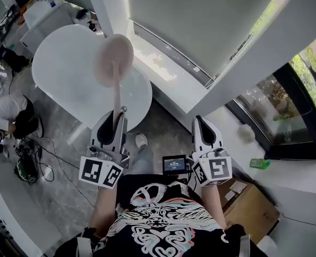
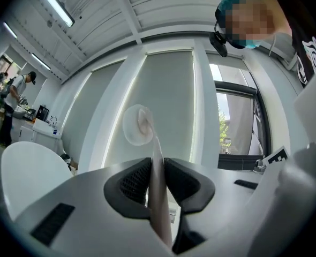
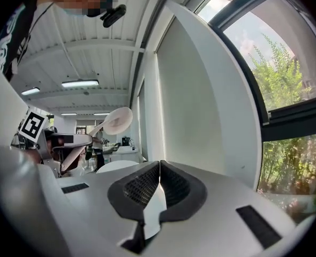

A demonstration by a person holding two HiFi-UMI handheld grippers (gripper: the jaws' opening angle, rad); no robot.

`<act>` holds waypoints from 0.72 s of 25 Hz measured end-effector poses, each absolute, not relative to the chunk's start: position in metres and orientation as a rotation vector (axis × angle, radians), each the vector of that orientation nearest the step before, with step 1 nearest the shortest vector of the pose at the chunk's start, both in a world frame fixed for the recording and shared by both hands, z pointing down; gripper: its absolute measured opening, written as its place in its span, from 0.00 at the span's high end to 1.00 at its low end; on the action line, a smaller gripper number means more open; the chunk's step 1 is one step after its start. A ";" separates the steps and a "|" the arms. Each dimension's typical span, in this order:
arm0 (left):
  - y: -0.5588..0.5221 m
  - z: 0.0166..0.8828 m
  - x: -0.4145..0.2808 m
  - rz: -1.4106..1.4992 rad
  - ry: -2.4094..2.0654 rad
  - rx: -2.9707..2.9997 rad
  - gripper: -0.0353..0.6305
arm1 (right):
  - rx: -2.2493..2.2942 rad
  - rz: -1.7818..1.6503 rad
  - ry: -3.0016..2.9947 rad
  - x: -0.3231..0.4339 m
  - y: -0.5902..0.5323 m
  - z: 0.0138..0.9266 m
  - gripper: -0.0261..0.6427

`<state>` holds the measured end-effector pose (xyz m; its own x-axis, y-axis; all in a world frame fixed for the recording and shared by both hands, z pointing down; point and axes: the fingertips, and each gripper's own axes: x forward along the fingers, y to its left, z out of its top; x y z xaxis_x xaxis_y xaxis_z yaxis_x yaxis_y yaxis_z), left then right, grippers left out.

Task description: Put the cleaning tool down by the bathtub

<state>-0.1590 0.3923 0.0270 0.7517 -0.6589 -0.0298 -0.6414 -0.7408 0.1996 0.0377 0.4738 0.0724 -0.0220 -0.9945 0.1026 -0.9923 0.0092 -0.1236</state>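
Pointing upward, left gripper (image 1: 117, 118) clamps the cleaning tool (image 1: 114, 58) (head up).

- Grey marbled floor (image 1: 168, 123): white bathtub (image 1: 72, 74) stands on it; black cables (image 1: 28, 143) lie beside.
- White window ledge (image 1: 297, 182): small green object (image 1: 260, 163) rests on it.
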 end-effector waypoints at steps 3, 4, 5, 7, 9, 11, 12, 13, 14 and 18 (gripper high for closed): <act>0.347 0.027 -0.159 -0.140 -1.031 2.757 0.82 | -2.170 -0.266 2.236 0.032 0.426 0.070 0.92; 0.332 0.025 -0.159 -0.141 -1.024 2.756 0.82 | -2.168 -0.270 2.239 0.031 0.410 0.068 0.92; 0.317 0.023 -0.158 -0.142 -1.017 2.757 0.82 | -2.167 -0.273 2.242 0.030 0.393 0.067 0.92; 0.287 0.020 -0.159 -0.141 -1.007 2.759 0.82 | -2.170 -0.278 2.245 0.027 0.361 0.065 0.92; 0.254 0.019 -0.161 -0.138 -1.004 2.755 0.82 | -2.173 -0.272 2.254 0.025 0.329 0.062 0.92; 0.222 0.018 -0.163 -0.137 -1.003 2.747 0.82 | -2.177 -0.266 2.258 0.024 0.299 0.058 0.92; 0.207 0.018 -0.164 -0.138 -1.001 2.743 0.82 | -2.182 -0.269 2.256 0.024 0.286 0.058 0.92; 0.194 0.017 -0.165 -0.139 -0.998 2.740 0.82 | -2.189 -0.272 2.253 0.025 0.274 0.058 0.92; 0.181 0.016 -0.166 -0.139 -0.993 2.739 0.82 | -2.196 -0.274 2.250 0.025 0.262 0.058 0.92; 0.137 0.019 -0.168 -0.129 -0.978 2.740 0.82 | -2.235 -0.295 2.228 0.029 0.226 0.061 0.92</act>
